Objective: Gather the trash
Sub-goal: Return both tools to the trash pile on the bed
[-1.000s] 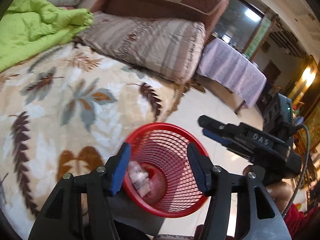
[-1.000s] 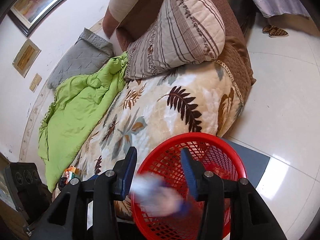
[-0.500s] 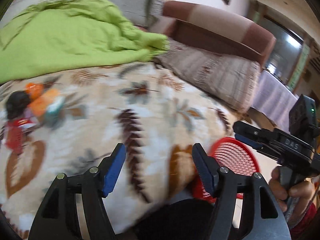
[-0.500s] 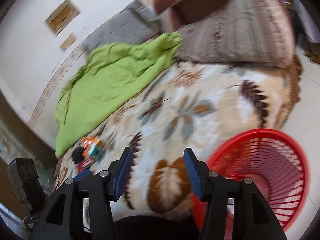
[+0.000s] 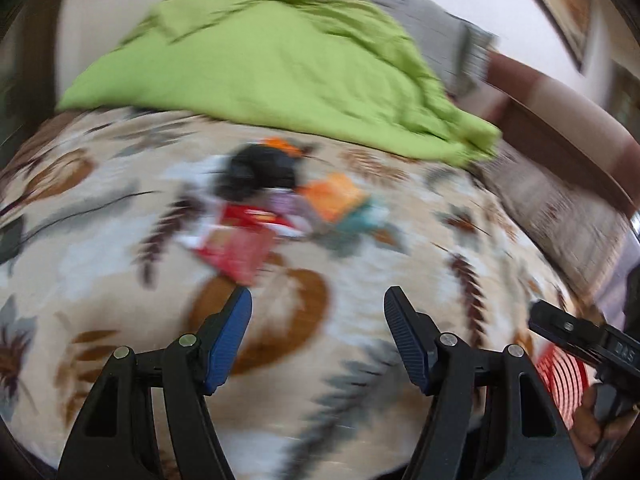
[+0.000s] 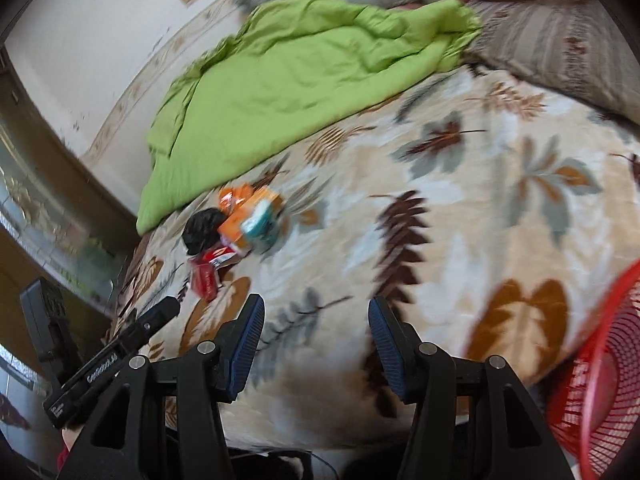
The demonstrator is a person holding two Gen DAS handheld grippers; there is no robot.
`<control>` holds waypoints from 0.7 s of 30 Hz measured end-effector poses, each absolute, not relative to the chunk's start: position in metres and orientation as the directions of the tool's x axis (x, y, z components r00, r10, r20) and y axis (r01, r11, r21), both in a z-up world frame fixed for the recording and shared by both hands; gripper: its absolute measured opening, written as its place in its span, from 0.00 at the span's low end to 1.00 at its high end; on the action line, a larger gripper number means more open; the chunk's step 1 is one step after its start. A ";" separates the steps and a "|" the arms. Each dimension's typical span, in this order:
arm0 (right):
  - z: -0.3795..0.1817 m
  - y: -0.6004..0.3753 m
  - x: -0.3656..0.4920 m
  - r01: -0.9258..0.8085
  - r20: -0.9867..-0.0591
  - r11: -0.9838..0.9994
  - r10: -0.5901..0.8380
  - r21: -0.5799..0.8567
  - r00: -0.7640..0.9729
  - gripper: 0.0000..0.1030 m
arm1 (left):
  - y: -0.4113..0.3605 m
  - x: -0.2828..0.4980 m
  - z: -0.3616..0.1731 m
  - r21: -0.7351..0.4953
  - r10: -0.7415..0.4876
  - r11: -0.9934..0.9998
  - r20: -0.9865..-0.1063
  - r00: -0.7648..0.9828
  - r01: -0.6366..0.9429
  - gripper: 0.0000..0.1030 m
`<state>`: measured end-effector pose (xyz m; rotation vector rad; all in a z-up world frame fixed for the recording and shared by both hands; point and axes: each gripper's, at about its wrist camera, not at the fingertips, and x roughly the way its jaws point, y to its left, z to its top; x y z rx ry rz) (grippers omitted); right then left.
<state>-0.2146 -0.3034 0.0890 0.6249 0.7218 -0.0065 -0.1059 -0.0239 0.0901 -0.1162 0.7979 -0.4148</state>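
A home bedroom: leaf-patterned bedspread (image 6: 460, 208), green quilt (image 6: 288, 80), striped pillow (image 6: 568, 48)

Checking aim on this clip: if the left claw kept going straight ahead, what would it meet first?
Probably the leaf-print blanket, just short of the red wrapper in the trash pile; blur leaves depth unclear.

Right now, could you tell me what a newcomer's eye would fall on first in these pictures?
Probably the bright green blanket crumpled along the far side of the leaf-patterned bedspread. Next, the small heap of trash just below the blanket's edge: a black wad, orange and teal packets, a red wrapper. Both the left claw and the right claw are open and empty in the foreground, and the red basket peeks in at the right wrist view's right edge.
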 end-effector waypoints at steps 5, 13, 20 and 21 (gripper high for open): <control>0.099 -0.275 -0.165 0.165 -0.619 0.846 0.224 0.507 0.753 0.64 | 0.034 -0.073 0.076 -0.326 -0.333 0.936 -0.687 0.645 0.136 0.67; 0.090 -0.246 -0.053 0.187 -0.646 0.852 0.210 0.490 0.734 0.65 | 0.066 -0.052 0.047 -0.363 -0.316 0.931 -0.735 0.600 0.045 0.68; 0.045 -0.252 0.001 0.252 -0.700 0.800 0.267 0.544 0.663 0.33 | 0.063 -0.042 0.039 -0.410 -0.375 0.910 -0.738 0.561 0.069 0.68; 0.041 -0.252 0.000 0.255 -0.703 0.794 0.279 0.552 0.654 0.26 | 0.062 -0.041 0.039 -0.420 -0.382 0.905 -0.733 0.563 0.067 0.69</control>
